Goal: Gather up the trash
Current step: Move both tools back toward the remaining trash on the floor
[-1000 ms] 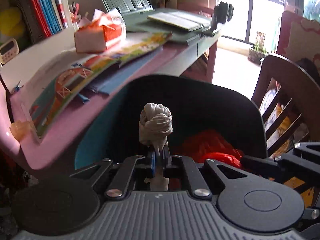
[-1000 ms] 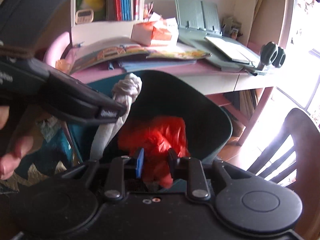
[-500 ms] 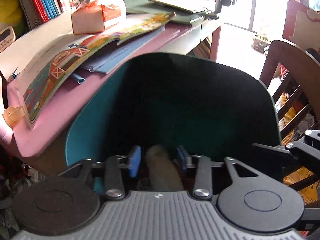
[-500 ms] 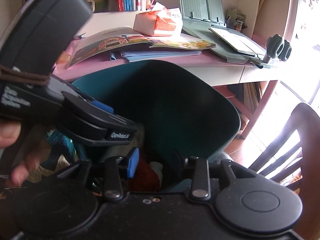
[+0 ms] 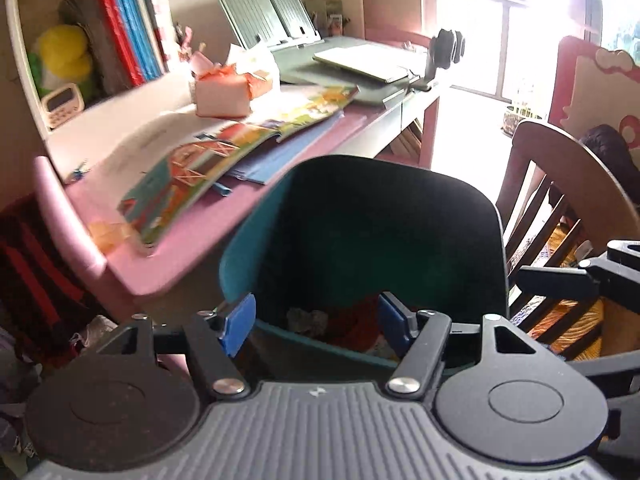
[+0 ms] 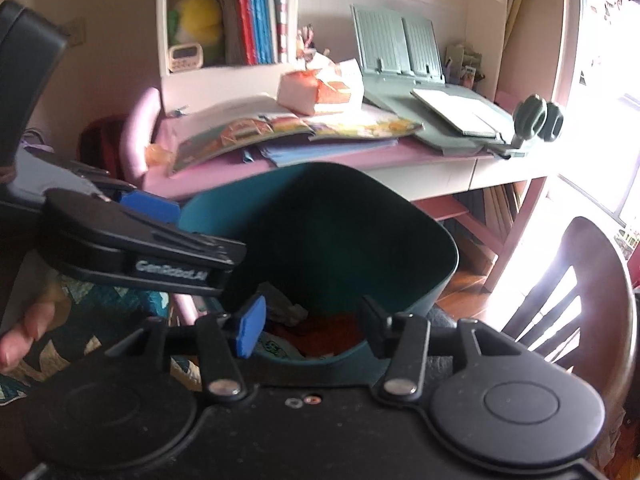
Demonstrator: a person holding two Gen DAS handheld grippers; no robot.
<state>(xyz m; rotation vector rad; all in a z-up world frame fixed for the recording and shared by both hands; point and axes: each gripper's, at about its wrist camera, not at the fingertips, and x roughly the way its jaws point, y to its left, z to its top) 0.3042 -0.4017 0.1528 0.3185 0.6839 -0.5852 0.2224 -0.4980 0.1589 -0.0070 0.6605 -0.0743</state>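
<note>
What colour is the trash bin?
Teal, dark inside; the bin shows best in the right wrist view.

Ahead of our grippers we see a teal bin point(image 5: 256, 240) holding red point(image 6: 332, 332) and grey trash point(image 5: 306, 318); beyond it, a pink desk point(image 5: 192, 248) bears a multicoloured picture book point(image 5: 192, 168).

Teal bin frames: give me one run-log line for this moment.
left gripper: open, empty | right gripper: open, empty | grey wad, red bag: inside teal bin
</note>
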